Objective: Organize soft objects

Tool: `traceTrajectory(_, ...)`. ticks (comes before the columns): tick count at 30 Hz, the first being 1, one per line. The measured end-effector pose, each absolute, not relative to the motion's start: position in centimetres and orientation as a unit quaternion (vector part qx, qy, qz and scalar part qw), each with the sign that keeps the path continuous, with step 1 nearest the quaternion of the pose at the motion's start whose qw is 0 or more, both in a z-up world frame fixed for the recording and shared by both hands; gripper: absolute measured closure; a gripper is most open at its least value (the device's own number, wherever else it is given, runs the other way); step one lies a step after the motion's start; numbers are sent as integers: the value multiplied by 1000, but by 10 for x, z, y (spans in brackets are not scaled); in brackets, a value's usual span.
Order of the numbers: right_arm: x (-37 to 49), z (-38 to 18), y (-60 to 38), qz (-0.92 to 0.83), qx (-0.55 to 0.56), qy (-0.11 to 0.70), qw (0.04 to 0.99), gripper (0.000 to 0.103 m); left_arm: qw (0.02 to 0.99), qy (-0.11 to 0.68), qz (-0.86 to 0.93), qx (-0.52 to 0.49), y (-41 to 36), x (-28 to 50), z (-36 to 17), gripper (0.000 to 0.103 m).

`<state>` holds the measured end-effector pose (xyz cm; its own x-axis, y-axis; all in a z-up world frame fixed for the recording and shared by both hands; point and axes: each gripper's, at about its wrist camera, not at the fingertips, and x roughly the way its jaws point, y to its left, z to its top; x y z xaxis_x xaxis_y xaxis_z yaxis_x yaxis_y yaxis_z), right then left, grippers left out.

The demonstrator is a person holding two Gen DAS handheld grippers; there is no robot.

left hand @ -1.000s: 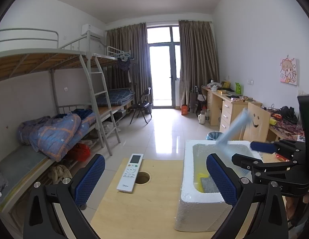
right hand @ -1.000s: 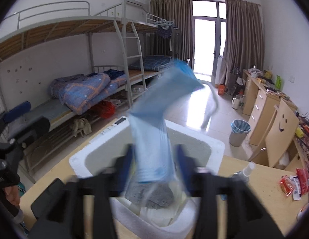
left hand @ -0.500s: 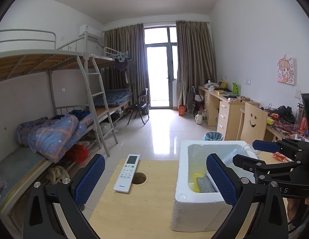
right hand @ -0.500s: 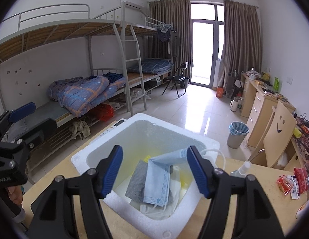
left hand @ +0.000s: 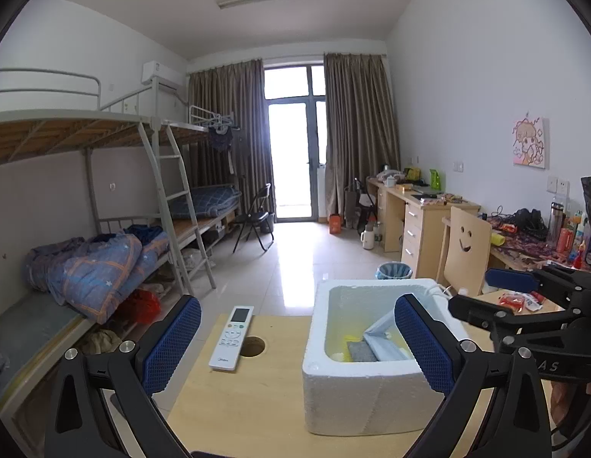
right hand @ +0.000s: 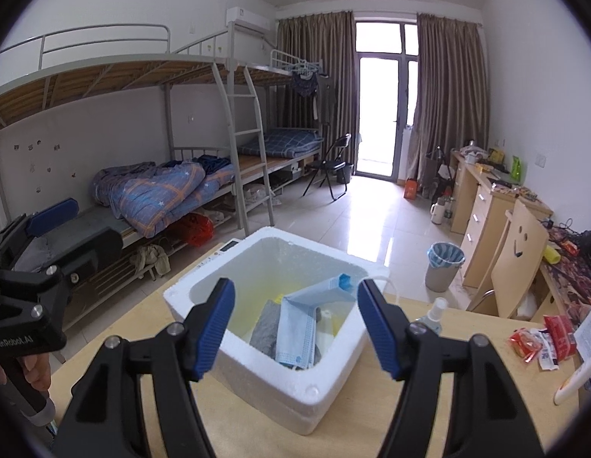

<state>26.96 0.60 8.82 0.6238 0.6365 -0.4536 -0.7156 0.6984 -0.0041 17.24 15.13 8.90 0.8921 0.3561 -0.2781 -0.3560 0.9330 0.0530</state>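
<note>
Left gripper (left hand: 295,347): jaws wide apart, empty, aimed slightly down over the table (left hand: 234,408), left of the box (right hand: 272,347).
Mask (right hand: 297,334): lies crumpled in the box on a grey cloth (right hand: 265,329); likely light, limp; best pinched at a fold or ear loop.
Right gripper (right hand: 295,324): jaws apart, empty, tilted down above the box.

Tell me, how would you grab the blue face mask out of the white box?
Probably from above. The blue face mask lies draped in the white foam box, so its walls block the sides. Its raised folded corner near the far wall sticks up, giving the right gripper an edge to pinch.
</note>
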Motion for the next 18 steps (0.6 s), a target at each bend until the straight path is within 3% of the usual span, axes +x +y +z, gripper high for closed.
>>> traceTrajectory(3,261,95,-4,376,-76,209,900,31,975,134,179,-1,143,160,94,1)
traceTrajectory(7,248,101,-18,369,-64,199,906,23,978,124,170,3,128,140,101,1)
traceTrajectory(11,225,107,-37,361,-50,181,913,23,981,115,157,13,110,119,106,1)
traceTrajectory(18,190,111,-68,347,-36,149,925,5,984,107,142,26,86,90,107,1)
